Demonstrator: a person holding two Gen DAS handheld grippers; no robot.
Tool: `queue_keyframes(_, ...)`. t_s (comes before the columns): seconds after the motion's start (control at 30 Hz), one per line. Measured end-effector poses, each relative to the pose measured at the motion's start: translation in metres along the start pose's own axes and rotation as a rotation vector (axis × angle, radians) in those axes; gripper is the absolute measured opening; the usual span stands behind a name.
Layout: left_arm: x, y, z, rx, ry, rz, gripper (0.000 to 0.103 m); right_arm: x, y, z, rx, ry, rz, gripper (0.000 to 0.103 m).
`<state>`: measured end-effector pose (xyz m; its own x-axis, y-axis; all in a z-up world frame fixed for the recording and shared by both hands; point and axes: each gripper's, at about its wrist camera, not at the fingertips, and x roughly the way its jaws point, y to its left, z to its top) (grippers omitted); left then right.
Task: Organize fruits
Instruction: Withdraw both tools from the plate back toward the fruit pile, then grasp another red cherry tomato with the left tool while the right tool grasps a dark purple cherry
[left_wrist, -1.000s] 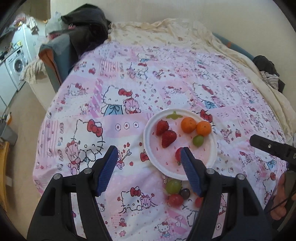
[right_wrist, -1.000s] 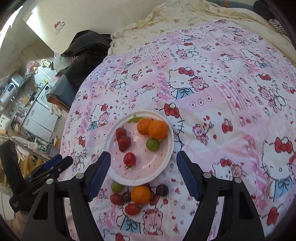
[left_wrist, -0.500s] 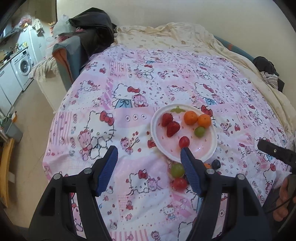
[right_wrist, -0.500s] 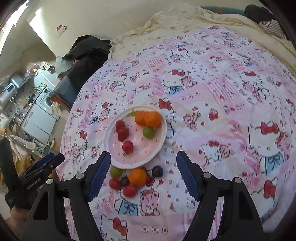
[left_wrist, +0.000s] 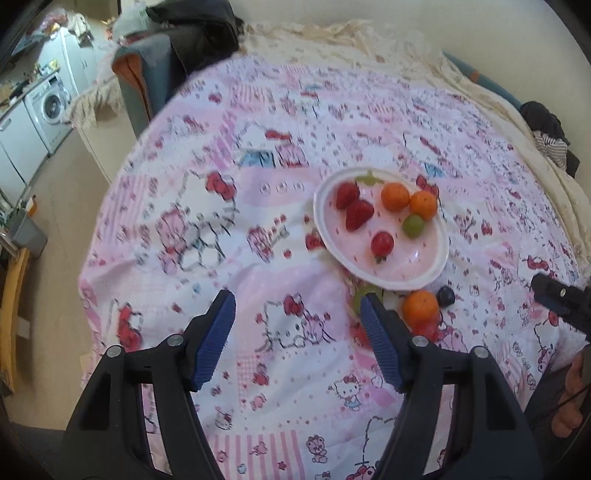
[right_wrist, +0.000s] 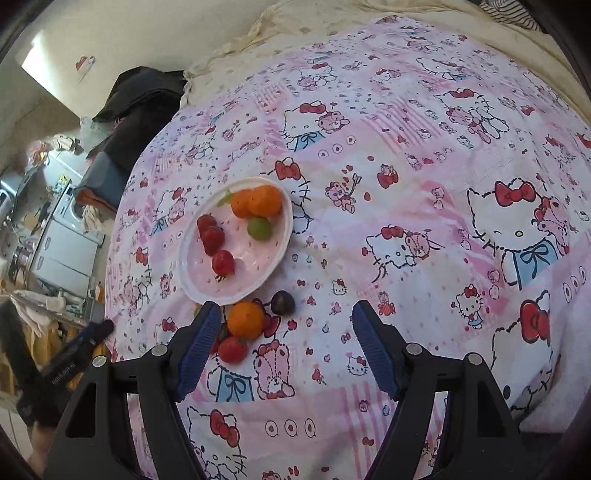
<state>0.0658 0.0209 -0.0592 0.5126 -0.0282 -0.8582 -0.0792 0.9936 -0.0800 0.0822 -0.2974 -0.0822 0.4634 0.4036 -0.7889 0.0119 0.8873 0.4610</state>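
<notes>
A white plate lies on the pink cartoon-print blanket. It holds two strawberries, two oranges, a green grape and a cherry tomato. Loose fruit sits just in front of the plate: an orange, a dark grape and a red tomato. My left gripper is open above bare blanket, left of the loose fruit. My right gripper is open too, its left finger beside the loose orange. Neither holds anything.
The blanket covers a bed with a cream sheet at the far end. Dark clothes are piled at the far left. A washing machine stands past the bed's left edge. A person's hand shows at the right.
Both grippers have drawn back toward the bed's near edge, so the plate looks smaller and farther. The loose fruit in front of the plate has come into fuller view. Jaws kept their width.
</notes>
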Motion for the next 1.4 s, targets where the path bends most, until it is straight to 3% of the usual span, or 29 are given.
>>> queue_keyframes(0.23,0.043,-0.030,-0.016,0.073,0.138,-0.073,0.064,0.009,0.004,0.002,-0.005,0.023,0.001,0.076)
queue_keyframes(0.37,0.071,-0.053,-0.025,0.169,0.196,-0.100,0.052,0.014,0.006,0.002,-0.016,0.036,-0.004,0.076)
queue_keyframes(0.53,0.085,-0.064,-0.027,0.203,0.209,-0.112,0.051,0.022,0.009,0.002,-0.031,0.057,-0.009,0.076)
queue_keyframes(0.67,0.096,-0.067,-0.029,0.214,0.240,-0.141,0.033,0.026,0.015,0.003,-0.052,0.061,-0.013,0.076)
queue_keyframes(0.93,0.082,-0.057,-0.028,0.184,0.222,-0.168,0.030,0.030,0.013,0.002,-0.050,0.073,-0.023,0.076)
queue_keyframes(1.07,0.056,-0.044,-0.023,0.114,0.195,-0.149,0.030,0.037,-0.006,0.006,0.055,0.115,0.018,0.076)
queue_keyframes(1.13,0.046,-0.036,-0.022,0.089,0.180,-0.143,0.030,0.046,-0.018,0.009,0.134,0.157,0.054,0.072)
queue_keyframes(1.2,0.036,-0.031,-0.020,0.079,0.164,-0.130,0.030,0.058,-0.024,0.014,0.165,0.201,0.055,0.055)
queue_keyframes(1.27,0.030,-0.025,-0.017,0.063,0.150,-0.133,0.030,0.071,-0.024,0.017,0.165,0.236,0.044,0.048)
queue_keyframes(1.4,0.026,-0.021,-0.015,0.058,0.127,-0.112,0.030,0.091,-0.008,0.018,0.086,0.268,-0.007,0.047)
